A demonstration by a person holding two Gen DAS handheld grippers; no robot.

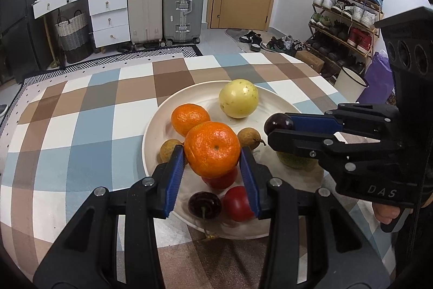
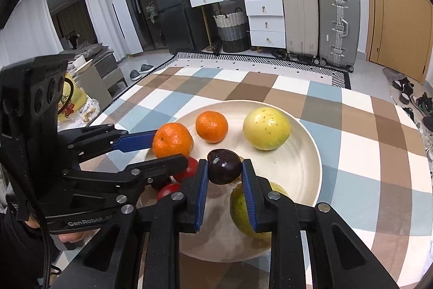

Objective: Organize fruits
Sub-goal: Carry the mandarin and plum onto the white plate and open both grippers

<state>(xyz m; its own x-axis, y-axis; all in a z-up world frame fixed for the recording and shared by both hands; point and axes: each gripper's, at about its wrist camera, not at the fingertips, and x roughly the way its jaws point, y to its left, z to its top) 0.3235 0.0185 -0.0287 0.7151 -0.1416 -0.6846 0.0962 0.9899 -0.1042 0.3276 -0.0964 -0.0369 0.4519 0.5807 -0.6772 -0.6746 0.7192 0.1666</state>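
Green fruit [image 2: 240, 210] and tomatoes [image 1: 238, 203] half behind jaws.

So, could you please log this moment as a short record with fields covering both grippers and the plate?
left gripper: shut on orange mandarin, held above the plate
right gripper: shut on dark purple fruit, held above the plate
plate: cream, on checked tablecloth
on plate: second mandarin, yellow round fruit, two brown longans, two red fruits, dark cherry, green fruit
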